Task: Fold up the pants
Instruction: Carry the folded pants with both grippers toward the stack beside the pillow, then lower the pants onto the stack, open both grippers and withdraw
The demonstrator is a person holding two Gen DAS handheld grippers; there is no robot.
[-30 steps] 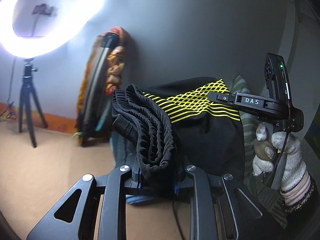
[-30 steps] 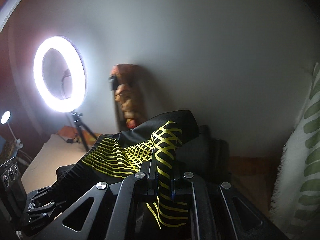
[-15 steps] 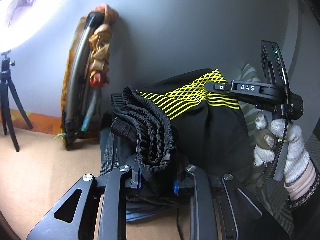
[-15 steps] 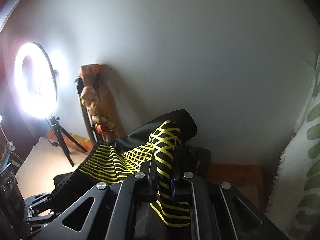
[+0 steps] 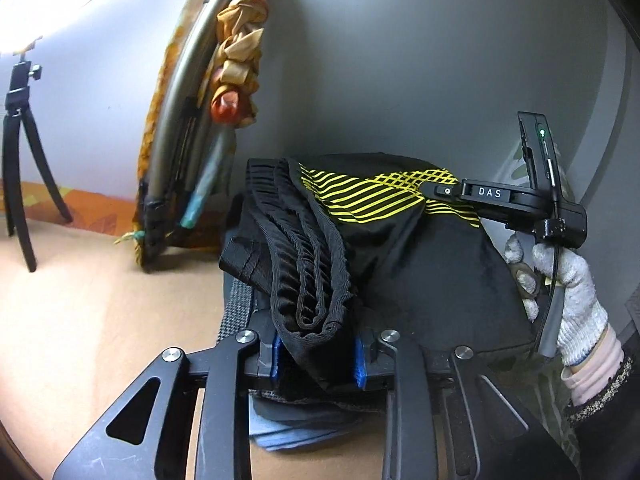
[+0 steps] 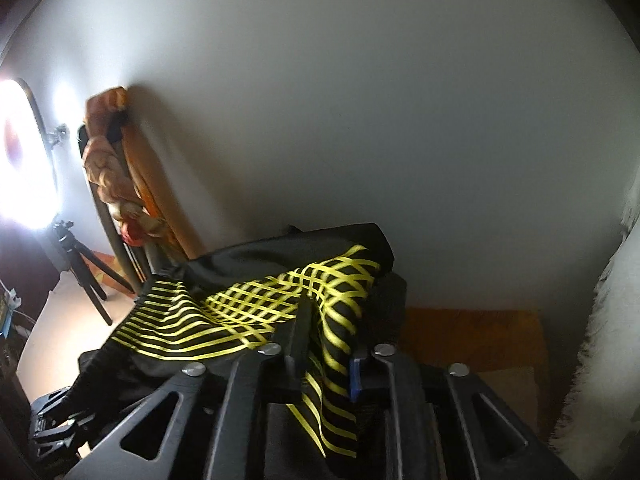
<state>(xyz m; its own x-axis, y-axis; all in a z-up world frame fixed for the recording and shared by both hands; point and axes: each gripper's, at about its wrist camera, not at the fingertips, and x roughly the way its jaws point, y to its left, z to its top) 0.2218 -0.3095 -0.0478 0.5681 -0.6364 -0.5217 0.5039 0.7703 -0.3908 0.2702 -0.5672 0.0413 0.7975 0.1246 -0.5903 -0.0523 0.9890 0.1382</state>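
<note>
The black pants with yellow stripes (image 5: 400, 256) hang bunched between both grippers, held up in the air. My left gripper (image 5: 316, 354) is shut on the ribbed black waistband (image 5: 312, 280). My right gripper (image 6: 326, 364) is shut on the yellow-striped part of the pants (image 6: 240, 312). The right gripper also shows in the left wrist view (image 5: 520, 200), held by a gloved hand (image 5: 568, 292) at the far side of the pants. The pants' lower part is hidden behind the grippers.
A folded orange-wrapped frame (image 5: 200, 120) leans on the grey wall (image 5: 400, 60). A black tripod (image 5: 20, 168) stands at the left on the tan surface (image 5: 100, 320), with a ring light (image 6: 20, 152) above. Blue-grey cloth (image 5: 300, 428) lies under the pants. A white-green towel (image 6: 600, 340) hangs right.
Both grippers have swung to the right with the pants still held; the ring light and tripod have slid toward the left edge of both views.
</note>
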